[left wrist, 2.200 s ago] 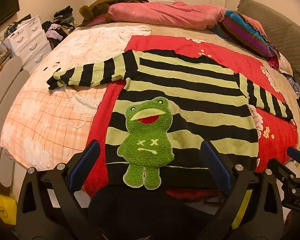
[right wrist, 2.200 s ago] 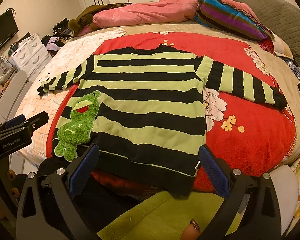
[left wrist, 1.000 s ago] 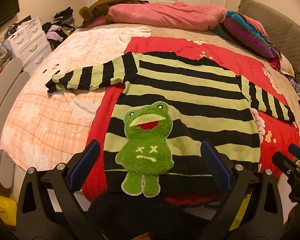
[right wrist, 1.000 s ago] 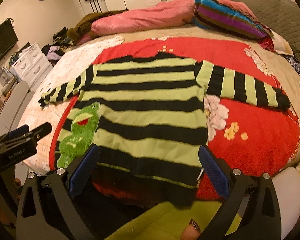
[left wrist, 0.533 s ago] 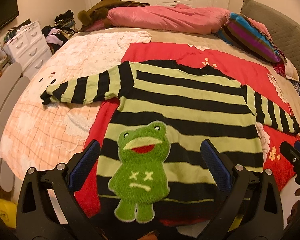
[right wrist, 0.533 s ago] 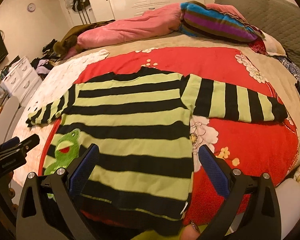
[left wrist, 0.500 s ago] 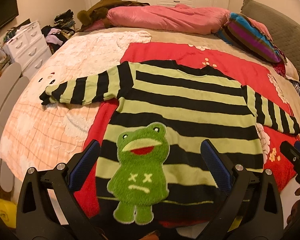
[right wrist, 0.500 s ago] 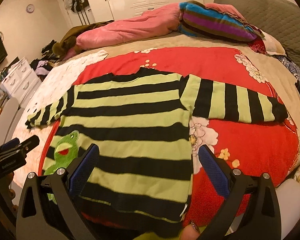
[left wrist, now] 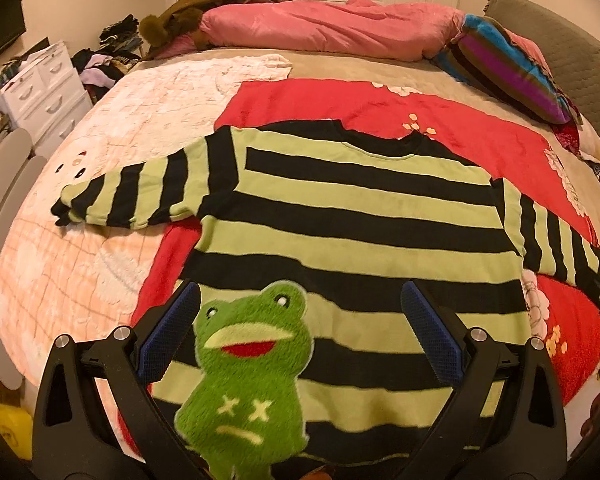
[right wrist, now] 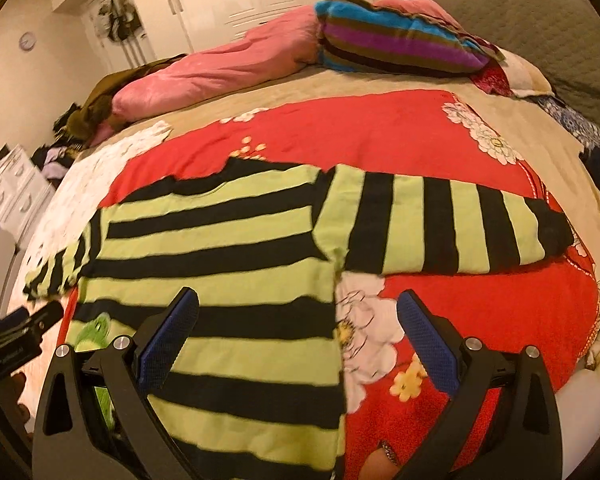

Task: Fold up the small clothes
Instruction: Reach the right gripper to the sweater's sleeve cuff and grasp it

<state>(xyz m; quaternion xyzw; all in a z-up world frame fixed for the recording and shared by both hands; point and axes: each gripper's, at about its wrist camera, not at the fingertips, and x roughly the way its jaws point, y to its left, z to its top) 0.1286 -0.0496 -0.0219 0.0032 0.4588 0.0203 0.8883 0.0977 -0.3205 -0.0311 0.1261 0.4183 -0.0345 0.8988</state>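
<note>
1. A black-and-lime striped sweater lies spread flat, front up, across the middle of the left wrist view, both sleeves stretched out to the sides on a bed.
2. Its body rests on a red floral blanket; one sleeve reaches toward the left of that frame and lies over a pale peach checked quilt.
3. A fuzzy green frog patch — red mouth, crossed eyes — sits near the sweater's hem, at the lower centre of the left wrist view.
4. The left gripper hangs over the hem with its blue-padded fingers spread wide on either side of the frog, holding nothing.
5. In the right wrist view the same sweater fills the centre and lower left, and its other sleeve points toward the right of the frame over the red blanket.
6. The right gripper is also spread wide and empty — its left pad is over the striped body, its right pad over the blanket's white flower print, with the sweater's side edge between them.
7. At the top of both frames lie a pink duvet and a striped pillow; a white drawer unit stands at the upper left of the left wrist view.
</note>
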